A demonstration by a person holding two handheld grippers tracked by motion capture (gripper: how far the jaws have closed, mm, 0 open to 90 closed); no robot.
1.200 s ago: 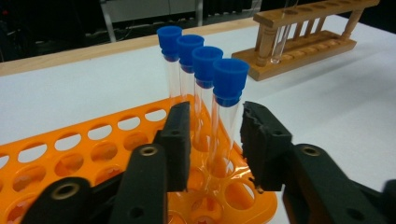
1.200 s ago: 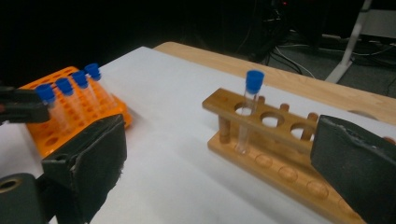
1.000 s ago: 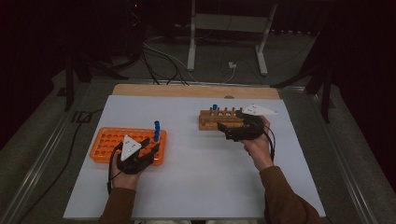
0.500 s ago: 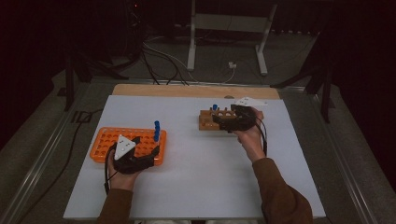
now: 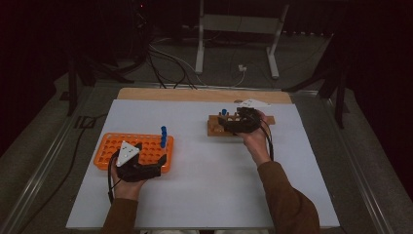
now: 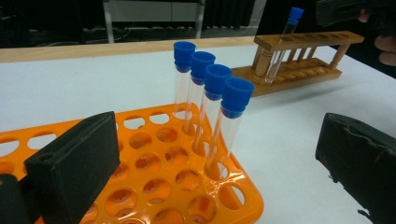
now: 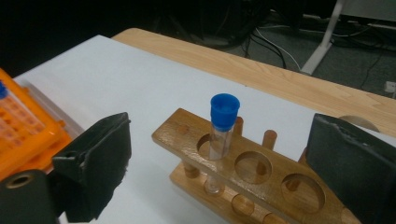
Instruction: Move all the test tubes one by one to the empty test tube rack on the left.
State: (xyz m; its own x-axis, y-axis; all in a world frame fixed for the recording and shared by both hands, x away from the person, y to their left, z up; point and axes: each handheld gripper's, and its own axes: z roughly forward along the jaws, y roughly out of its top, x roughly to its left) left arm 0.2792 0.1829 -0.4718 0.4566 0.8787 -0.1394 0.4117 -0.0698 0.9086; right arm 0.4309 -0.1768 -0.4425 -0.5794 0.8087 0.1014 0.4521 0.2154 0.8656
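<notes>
An orange tube rack (image 5: pixel 111 146) lies at the left of the white sheet, with several blue-capped tubes (image 5: pixel 163 136) upright in its right end. My left gripper (image 5: pixel 152 152) is open beside them. Its jaws have just been opening; the tubes (image 6: pixel 215 107) stand between the jaws untouched. At the right is a wooden rack (image 5: pixel 214 129) holding one blue-capped tube (image 5: pixel 224 113). My right gripper (image 5: pixel 228 122) is open at that rack. Its jaws have just been closing a little, and the tube (image 7: pixel 223 126) stands between them, clear of both pads.
The white sheet (image 5: pixel 209 185) covers the table, with a bare wooden strip (image 5: pixel 195 95) along the far edge. Beyond it, cables and a metal stand (image 5: pixel 234 29) sit on the dark floor. The wooden rack (image 7: pixel 275 172) has empty holes beside the tube.
The left gripper's jaws have spread apart around the tubes in the orange rack. The right hand has moved a little farther and leftward, closer to the tube in the wooden rack.
</notes>
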